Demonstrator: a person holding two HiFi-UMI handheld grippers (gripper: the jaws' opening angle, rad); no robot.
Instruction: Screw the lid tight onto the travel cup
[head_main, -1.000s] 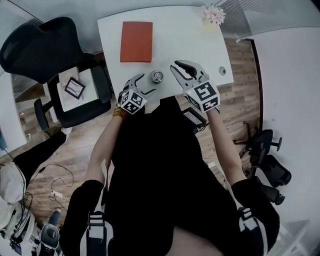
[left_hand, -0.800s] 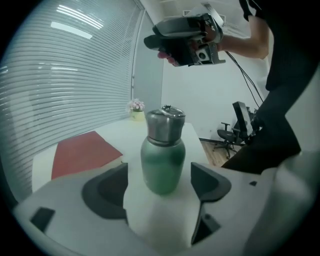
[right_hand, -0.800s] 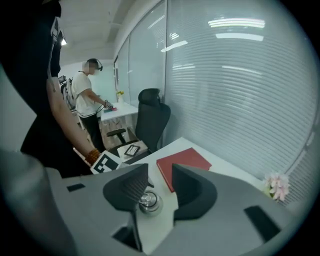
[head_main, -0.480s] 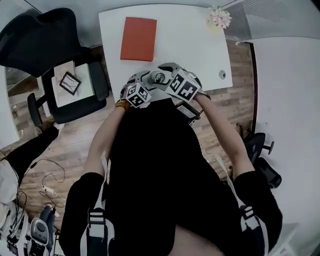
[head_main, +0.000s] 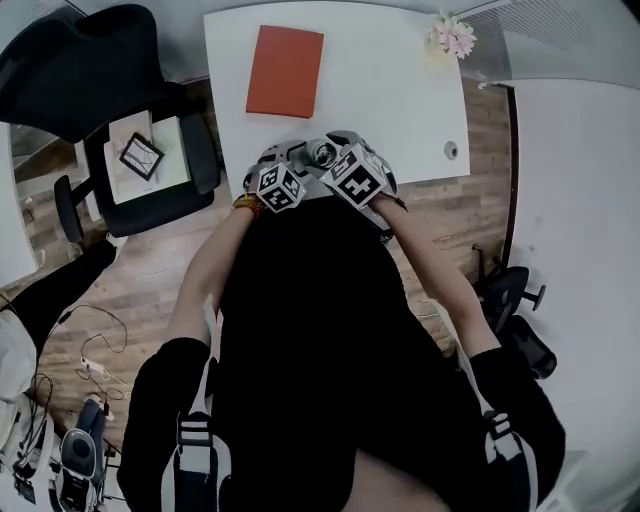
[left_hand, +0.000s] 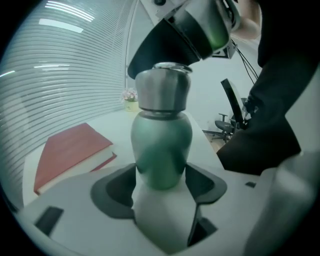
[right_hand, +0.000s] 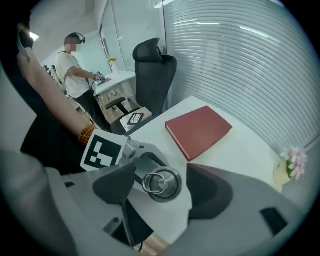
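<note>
At the table's (head_main: 400, 110) near edge, the left gripper (left_hand: 161, 172) has just been closing and now pinches the cup's (left_hand: 161, 140) body. The right gripper (right_hand: 161, 175), dropped from above, has just been opening wide astride the lid (right_hand: 162, 186): tightening looks next.

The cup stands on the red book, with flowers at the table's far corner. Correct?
No: the cup stands on the bare table, apart from the red book, as the right gripper view shows. The flowers are at the far corner.
</note>
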